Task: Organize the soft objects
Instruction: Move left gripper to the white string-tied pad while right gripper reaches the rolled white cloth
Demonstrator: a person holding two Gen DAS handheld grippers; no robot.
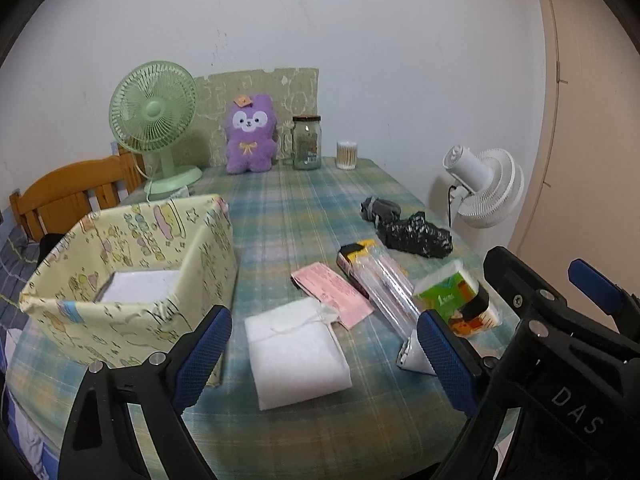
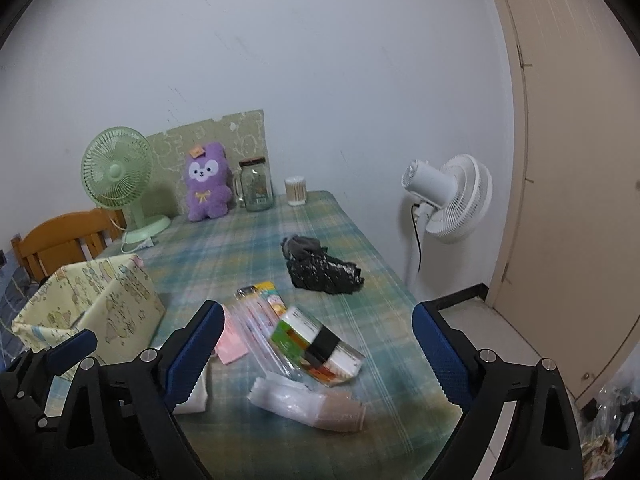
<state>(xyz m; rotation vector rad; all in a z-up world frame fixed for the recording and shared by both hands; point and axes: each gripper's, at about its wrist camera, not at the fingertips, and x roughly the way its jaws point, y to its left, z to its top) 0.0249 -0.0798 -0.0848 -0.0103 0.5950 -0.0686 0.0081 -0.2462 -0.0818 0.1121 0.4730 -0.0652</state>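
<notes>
Both tools released, nothing btwn jaws. Left tool (image 1: 324,354) over folded white cloth (image 1: 298,354) on plaid worktop (image 1: 280,216), just right of yellow fabric bin (image 1: 132,280). Right tool (image 2: 318,350) above tissue pack (image 2: 316,346), farther right of bin. Black bag (image 2: 326,272) and grey sock (image 2: 302,246) beyond pack, well apart from bin. Purple plush (image 1: 250,134) at far edge.
</notes>
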